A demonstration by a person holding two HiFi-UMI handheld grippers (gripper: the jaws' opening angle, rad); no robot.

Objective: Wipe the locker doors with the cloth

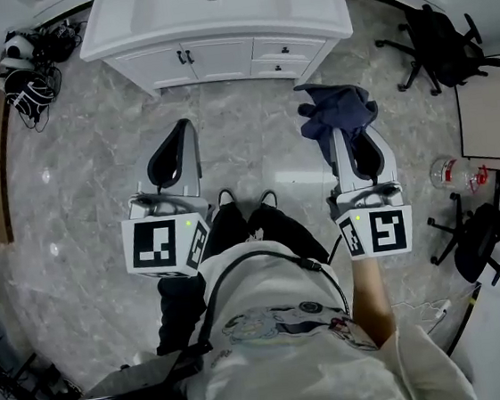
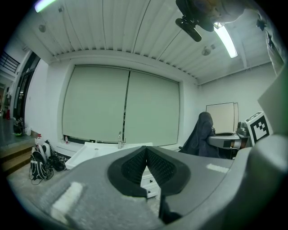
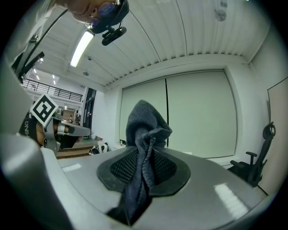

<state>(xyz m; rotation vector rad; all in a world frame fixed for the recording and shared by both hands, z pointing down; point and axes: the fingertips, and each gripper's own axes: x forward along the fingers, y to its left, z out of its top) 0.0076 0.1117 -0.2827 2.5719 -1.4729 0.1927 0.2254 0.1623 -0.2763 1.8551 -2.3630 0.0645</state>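
- The cloth [image 3: 145,134] sits bunched in the right gripper [image 1: 351,135], whose jaws clamp on it with a loose end forward, likely for pressing flat on a door.
- The left gripper [image 2: 146,156] is empty, jaws together.
- The cabinet doors [image 1: 188,62] stand ahead, well apart from the cloth; wiping seems not yet begun.
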